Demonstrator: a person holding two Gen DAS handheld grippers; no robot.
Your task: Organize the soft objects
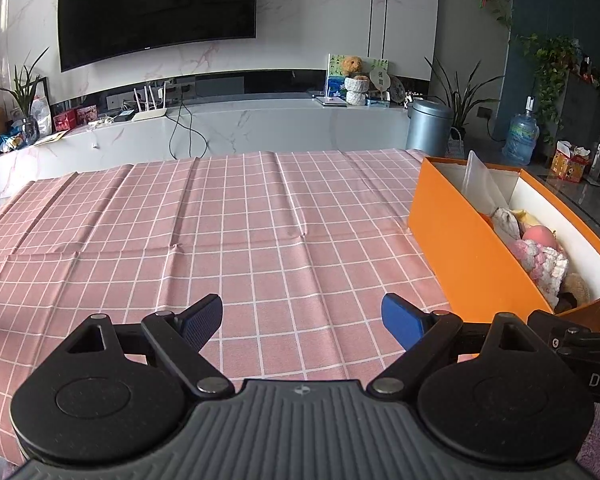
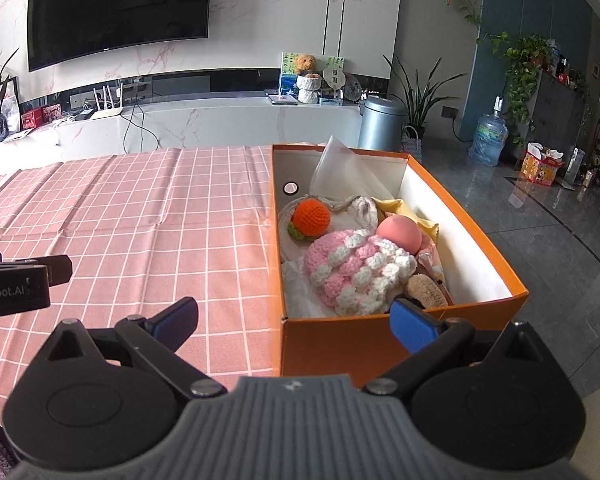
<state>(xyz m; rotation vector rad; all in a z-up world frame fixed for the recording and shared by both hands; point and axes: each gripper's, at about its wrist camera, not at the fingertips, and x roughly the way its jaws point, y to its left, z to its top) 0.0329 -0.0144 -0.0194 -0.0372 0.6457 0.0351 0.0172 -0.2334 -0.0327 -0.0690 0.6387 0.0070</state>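
An orange box [image 2: 340, 344] stands at the right edge of the pink checked tablecloth [image 2: 140, 220]. Inside it lie a pink-and-white crochet piece [image 2: 352, 268], an orange crochet ball [image 2: 311, 218], a pink ball [image 2: 399, 232], a tan fuzzy item [image 2: 424, 290] and pale cloths. My right gripper [image 2: 296, 322] hangs open before the box's near wall, empty. In the left wrist view the box [image 1: 460, 248] sits to the right, and my left gripper [image 1: 302, 320] is open over bare cloth with nothing between its fingers.
Beyond the table runs a white marble TV bench [image 1: 240, 124] with a router, cables and a teddy bear [image 1: 353, 65]. A grey bin [image 2: 382, 122], plants and a water jug [image 2: 488, 136] stand on the tiled floor to the right.
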